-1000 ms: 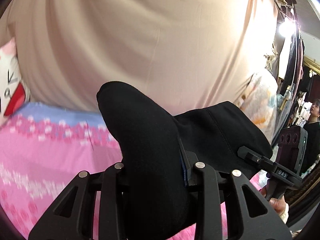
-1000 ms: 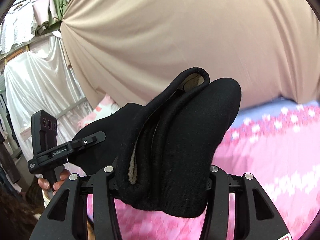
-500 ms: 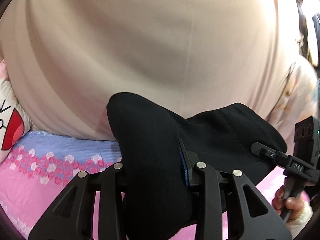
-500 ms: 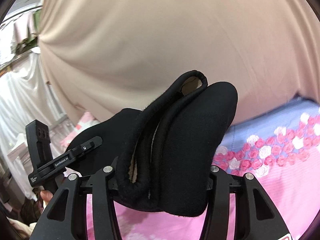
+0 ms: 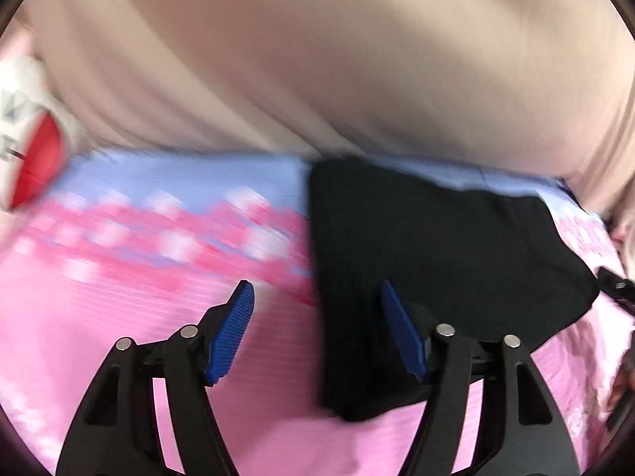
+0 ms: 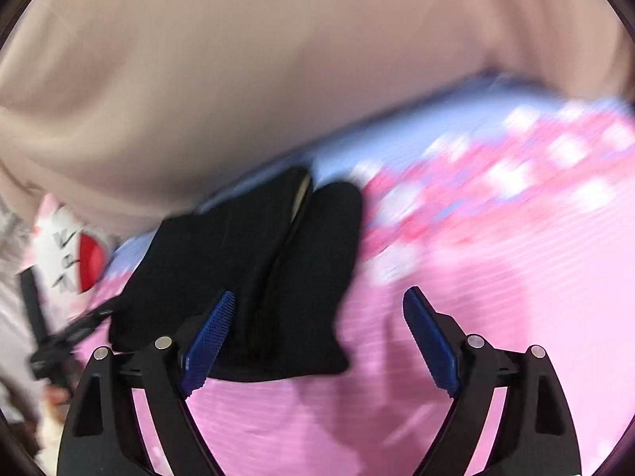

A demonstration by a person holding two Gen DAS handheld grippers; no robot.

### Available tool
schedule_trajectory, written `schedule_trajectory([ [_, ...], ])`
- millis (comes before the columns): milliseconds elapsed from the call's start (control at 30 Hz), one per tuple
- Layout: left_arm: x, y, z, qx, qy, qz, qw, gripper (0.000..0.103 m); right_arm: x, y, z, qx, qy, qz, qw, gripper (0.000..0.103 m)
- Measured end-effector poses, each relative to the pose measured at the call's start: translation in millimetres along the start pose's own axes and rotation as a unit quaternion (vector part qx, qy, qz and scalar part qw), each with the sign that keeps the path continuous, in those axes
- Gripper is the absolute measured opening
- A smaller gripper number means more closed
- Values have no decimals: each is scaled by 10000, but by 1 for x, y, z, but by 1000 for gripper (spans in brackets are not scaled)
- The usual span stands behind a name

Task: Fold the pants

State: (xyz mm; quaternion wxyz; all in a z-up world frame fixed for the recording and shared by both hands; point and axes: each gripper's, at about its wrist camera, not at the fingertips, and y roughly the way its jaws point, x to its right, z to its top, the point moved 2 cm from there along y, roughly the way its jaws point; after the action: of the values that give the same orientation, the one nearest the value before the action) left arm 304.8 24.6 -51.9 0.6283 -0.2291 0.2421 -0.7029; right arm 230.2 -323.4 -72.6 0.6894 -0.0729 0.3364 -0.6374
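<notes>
Though both views are motion-blurred, the left tool point(image 5: 315, 333) clearly has its blue pads spread wide with nothing between them; the black pants point(image 5: 428, 277) lie folded on the pink floral bedsheet point(image 5: 119, 277), with the tool's right-side pad over the cloth's near edge, contact not clear. Right tool point(image 6: 317, 341) also released, blue pads far apart, gripping nothing; pants point(image 6: 270, 269) sit ahead and to its left, its left-side pad overlapping the fabric edge. Right wrist view only: the doubled layers with a pale inner lining showing at the far fold, and the left tool point(image 6: 59, 341) at the left frame edge, a hand below it, too blurred to read its opening. Left wrist view only: the pants' flat broad face stretching to the right, and a sliver of the right tool point(image 5: 619, 289) at the right edge. Beige curtain point(image 5: 317, 59) fills the background in both. A white and red cushion point(image 5: 31, 150) sits at far left of the bed, seen in both views.
</notes>
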Motion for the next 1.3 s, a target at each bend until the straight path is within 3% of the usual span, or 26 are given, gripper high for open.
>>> schedule_trajectory([
  [67,0,-30,18,332,134,249,9991,66,-25,-14,13,162,-448,183,9987,69],
  [100,5,-39,26,406,187,286,9986,78,-46,-16,21,192,-737,208,9969,53],
  [167,19,-46,43,477,189,260,9983,98,-81,-5,33,179,-1180,370,9922,46],
  [267,49,-21,54,345,208,270,9988,98,-112,41,41,-107,-1649,278,9859,37],
  [333,67,11,49,-16,325,493,9983,98,-104,82,39,-410,-1722,30,9842,36],
  [400,71,47,39,-382,364,576,9969,98,-65,126,34,-834,-1515,-493,9837,31],
  [467,70,81,23,-764,411,812,9929,98,-31,131,38,-831,-792,180,9932,26],
  [533,62,90,14,-793,277,708,9939,98,-22,117,45,-928,-398,202,9947,15],
  [600,58,85,14,-702,171,646,9953,98,-38,92,44,-743,-738,287,9941,26],
  [667,57,81,14,-759,174,644,9949,98,-49,78,31,-738,-1065,328,9910,26],
  [767,60,72,11,-705,177,698,9949,98,-38,89,9,-898,-1398,-42,9861,22],
  [833,62,68,7,-735,241,713,9945,98,-30,74,13,-824,-970,16,9919,22],
  [933,67,49,1,-695,378,707,9944,98,-42,31,13,-447,-1032,221,9934,28],
  [1000,69,39,-3,-630,422,717,9945,98,-39,30,-2,-582,-1237,1,9906,30],
  [1067,74,32,-9,-639,476,697,9944,98,-38,54,-14,-816,-1326,-354,9872,30],
  [1300,82,13,-17,-664,472,661,9945,98,-56,26,-8,-420,-1084,-135,9931,31],
])
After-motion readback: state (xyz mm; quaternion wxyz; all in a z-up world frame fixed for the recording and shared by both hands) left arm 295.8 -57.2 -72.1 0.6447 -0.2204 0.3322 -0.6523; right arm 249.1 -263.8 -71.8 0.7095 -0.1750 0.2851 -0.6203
